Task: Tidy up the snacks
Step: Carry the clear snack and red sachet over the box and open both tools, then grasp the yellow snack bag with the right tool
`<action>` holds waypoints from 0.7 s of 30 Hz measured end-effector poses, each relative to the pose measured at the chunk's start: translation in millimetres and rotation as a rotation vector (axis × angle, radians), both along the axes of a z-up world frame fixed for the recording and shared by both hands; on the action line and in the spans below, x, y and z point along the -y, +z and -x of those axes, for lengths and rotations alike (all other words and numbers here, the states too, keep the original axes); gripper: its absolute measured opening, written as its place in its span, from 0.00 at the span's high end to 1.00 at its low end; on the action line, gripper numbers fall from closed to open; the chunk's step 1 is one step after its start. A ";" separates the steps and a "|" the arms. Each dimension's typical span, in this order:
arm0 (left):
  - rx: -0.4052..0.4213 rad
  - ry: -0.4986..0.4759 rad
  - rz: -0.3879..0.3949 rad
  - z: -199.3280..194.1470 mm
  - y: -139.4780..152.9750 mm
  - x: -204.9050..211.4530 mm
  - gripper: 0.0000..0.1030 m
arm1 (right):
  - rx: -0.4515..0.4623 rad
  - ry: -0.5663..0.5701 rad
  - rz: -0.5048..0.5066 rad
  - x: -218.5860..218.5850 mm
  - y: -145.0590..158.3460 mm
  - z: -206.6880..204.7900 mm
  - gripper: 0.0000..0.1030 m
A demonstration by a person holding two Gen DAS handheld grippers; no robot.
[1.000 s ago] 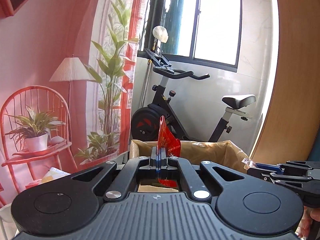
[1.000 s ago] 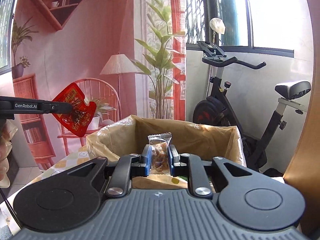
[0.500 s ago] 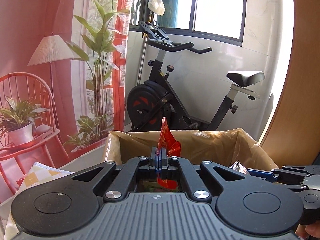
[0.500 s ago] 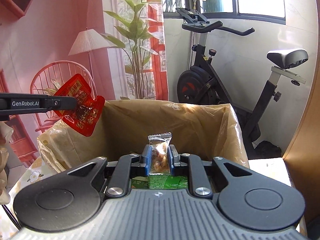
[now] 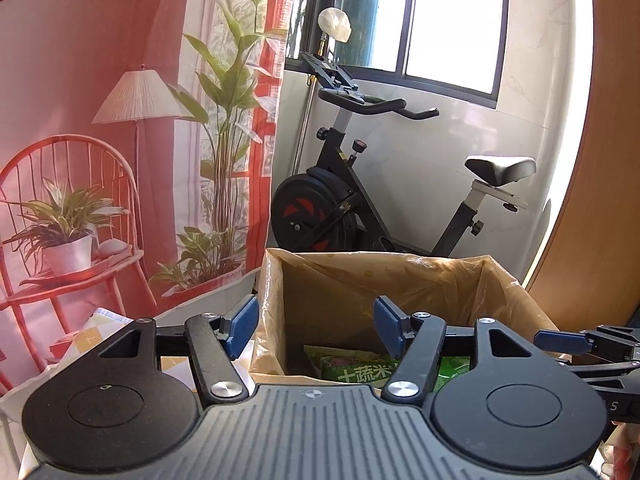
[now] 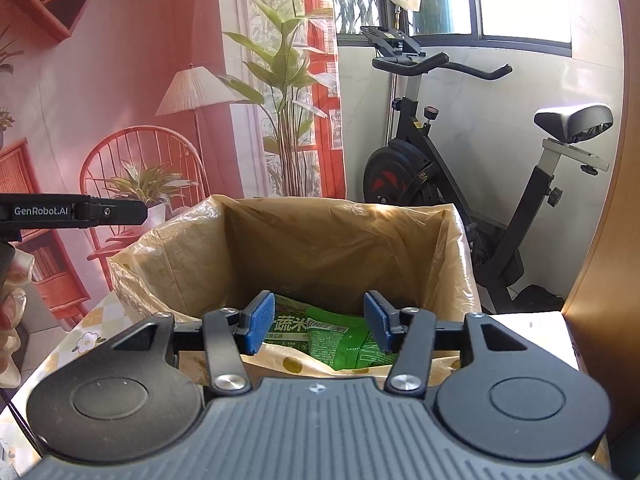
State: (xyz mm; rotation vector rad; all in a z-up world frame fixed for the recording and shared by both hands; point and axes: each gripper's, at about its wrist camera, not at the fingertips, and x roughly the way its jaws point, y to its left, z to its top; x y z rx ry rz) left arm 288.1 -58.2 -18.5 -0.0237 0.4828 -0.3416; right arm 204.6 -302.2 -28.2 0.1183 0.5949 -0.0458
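A box lined with a tan plastic bag (image 5: 400, 280) (image 6: 320, 240) stands right in front of both grippers. Green snack packets (image 5: 352, 366) (image 6: 340, 340) lie at its bottom. My left gripper (image 5: 316, 330) hangs over the box's near left rim, its jaws opening, and nothing is between the blue pads. My right gripper (image 6: 320, 322) hangs over the near rim too, jaws opening and empty. The left gripper's arm (image 6: 76, 212) reaches in from the left in the right wrist view. The right gripper's fingers (image 5: 580, 340) show at the right edge of the left wrist view. The red packet and the clear packet are out of sight.
The box sits on a table with a yellow patterned cloth (image 6: 88, 340). Behind it stands an exercise bike (image 6: 460, 184) against a white wall. A printed red backdrop (image 5: 100, 140) hangs at the left, a wooden panel (image 5: 600, 200) at the right. A hand (image 6: 10, 312) shows at the left edge.
Both grippers have moved forward and down over the box and opened. The red packet has left the left jaws and the clear packet the right jaws; neither is in view now.
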 end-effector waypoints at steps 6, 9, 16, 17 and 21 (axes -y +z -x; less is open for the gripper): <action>0.005 0.023 -0.027 31.7 -3.2 -24.7 0.34 | 0.024 0.045 -0.006 -16.6 5.2 22.4 0.38; -0.008 0.028 -0.039 45.9 -11.3 -34.6 0.34 | 0.039 0.064 -0.014 -23.4 5.4 34.0 0.38; -0.077 0.061 -0.037 79.9 -39.3 -62.8 0.34 | 0.061 0.112 -0.024 -39.2 -2.5 62.8 0.37; -0.083 0.068 -0.039 85.1 -43.5 -67.0 0.34 | 0.057 0.121 -0.028 -40.5 -5.4 66.3 0.38; -0.102 0.086 -0.036 101.7 -59.1 -77.7 0.34 | 0.021 0.164 -0.030 -45.6 -20.8 75.6 0.34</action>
